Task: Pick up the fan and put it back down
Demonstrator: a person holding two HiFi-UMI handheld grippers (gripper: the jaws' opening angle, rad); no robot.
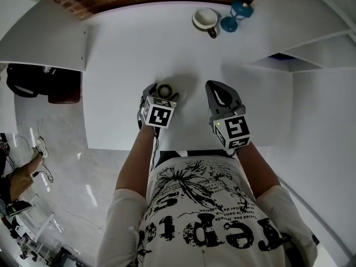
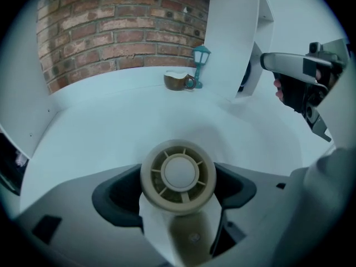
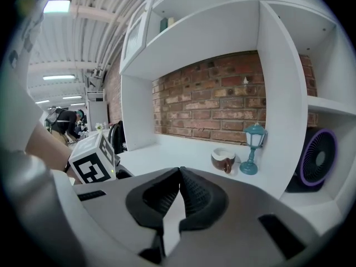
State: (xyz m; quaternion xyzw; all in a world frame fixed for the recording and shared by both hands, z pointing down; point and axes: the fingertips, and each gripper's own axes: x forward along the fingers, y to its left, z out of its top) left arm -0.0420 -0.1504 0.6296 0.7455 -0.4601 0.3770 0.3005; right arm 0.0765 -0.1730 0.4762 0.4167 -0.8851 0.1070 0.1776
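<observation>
A small beige hand-held fan (image 2: 178, 174) faces the camera in the left gripper view, its round grille upright and its handle (image 2: 189, 232) running down between the jaws. My left gripper (image 2: 177, 198) is shut on that handle. In the head view the fan (image 1: 164, 89) shows just ahead of the left gripper (image 1: 157, 96), over the white desk (image 1: 128, 49), with a soft shadow beyond it. My right gripper (image 1: 218, 89) hovers beside it on the right, apart from the fan. Its jaws (image 3: 179, 172) are shut together with nothing between them.
A brown-and-white cup (image 1: 205, 20) and a teal lantern (image 1: 236, 13) stand at the desk's back by the brick wall. A white shelf unit rises on the right; a black fan with a purple rim (image 3: 317, 160) sits in its lower cubby. A person bends over far left (image 3: 69, 121).
</observation>
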